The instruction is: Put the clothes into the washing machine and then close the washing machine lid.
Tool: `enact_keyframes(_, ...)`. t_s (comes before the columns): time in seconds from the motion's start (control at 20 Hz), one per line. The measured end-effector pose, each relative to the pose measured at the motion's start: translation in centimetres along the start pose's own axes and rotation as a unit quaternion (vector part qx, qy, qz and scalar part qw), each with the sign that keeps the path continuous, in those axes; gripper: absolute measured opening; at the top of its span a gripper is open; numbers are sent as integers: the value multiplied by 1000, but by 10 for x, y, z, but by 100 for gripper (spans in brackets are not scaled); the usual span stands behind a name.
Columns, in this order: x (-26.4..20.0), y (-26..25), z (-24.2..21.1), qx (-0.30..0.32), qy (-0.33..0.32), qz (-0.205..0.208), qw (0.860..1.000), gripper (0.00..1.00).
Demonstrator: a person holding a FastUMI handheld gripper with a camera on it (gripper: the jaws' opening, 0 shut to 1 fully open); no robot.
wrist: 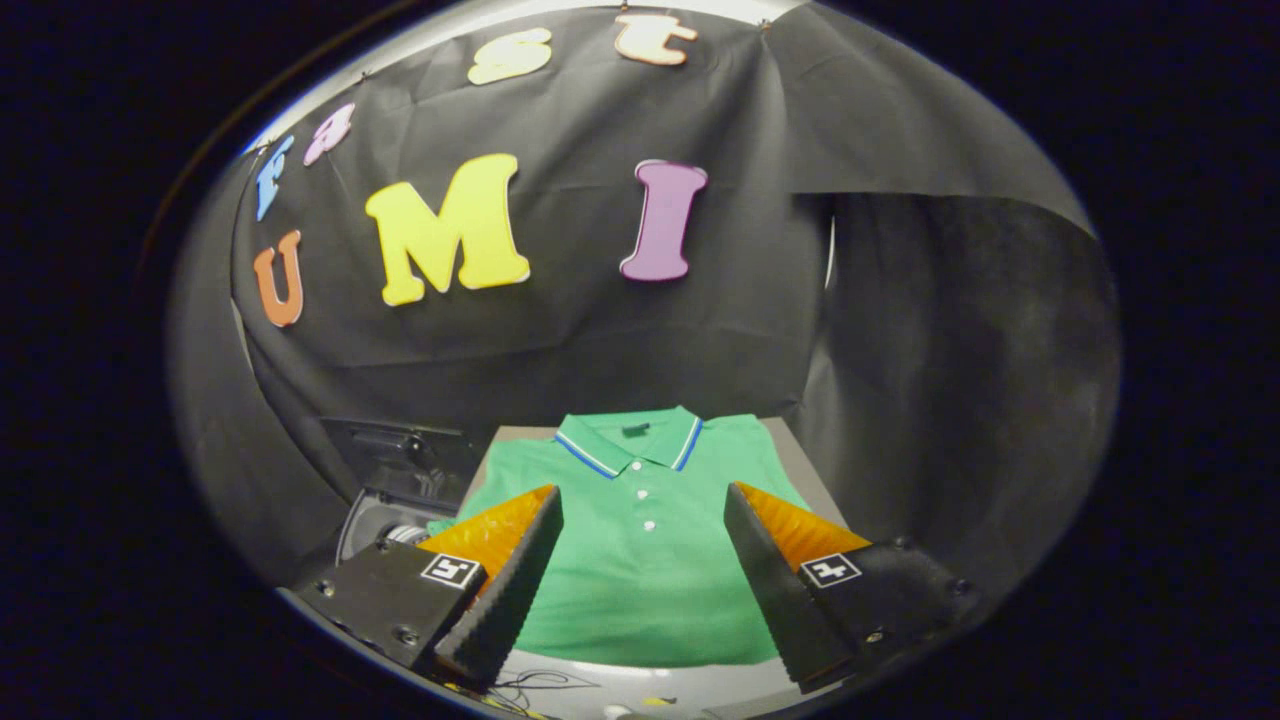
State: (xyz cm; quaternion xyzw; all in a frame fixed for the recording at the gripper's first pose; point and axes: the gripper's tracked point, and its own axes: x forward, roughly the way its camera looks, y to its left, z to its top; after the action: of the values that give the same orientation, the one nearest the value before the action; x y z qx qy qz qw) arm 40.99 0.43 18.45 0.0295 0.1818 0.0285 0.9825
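Note:
A green polo shirt [640, 560] with a blue-and-white trimmed collar lies folded flat on a grey table [800, 465], collar toward the booth wall. My gripper [640, 510] hovers above it, open wide, with the shirt's button placket showing between the two fingers and nothing held. The fingers [505, 590] are black with orange backs. To the left of the table, beyond the left finger, stands the washing machine [385, 505] with its dark lid [405, 450] raised and part of the round drum opening visible.
Black cloth walls close the booth behind and to the right of the table. Some thin cables [540, 685] lie on the pale surface in front of the shirt's hem, under the fingers.

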Motion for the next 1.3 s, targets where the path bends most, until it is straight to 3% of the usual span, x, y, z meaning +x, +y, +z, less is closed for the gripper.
enact_keyframes(0.45,79,0,-65,-9,141,-4,990,100)
enact_keyframes(0.8,84,3,-65,-10,160,4,987,94)
enact_keyframes(0.9,86,5,-66,-6,155,5,988,87)
enact_keyframes(1.15,84,2,-62,-3,151,17,988,40)
enact_keyframes(1.3,81,2,-65,10,146,25,989,20)
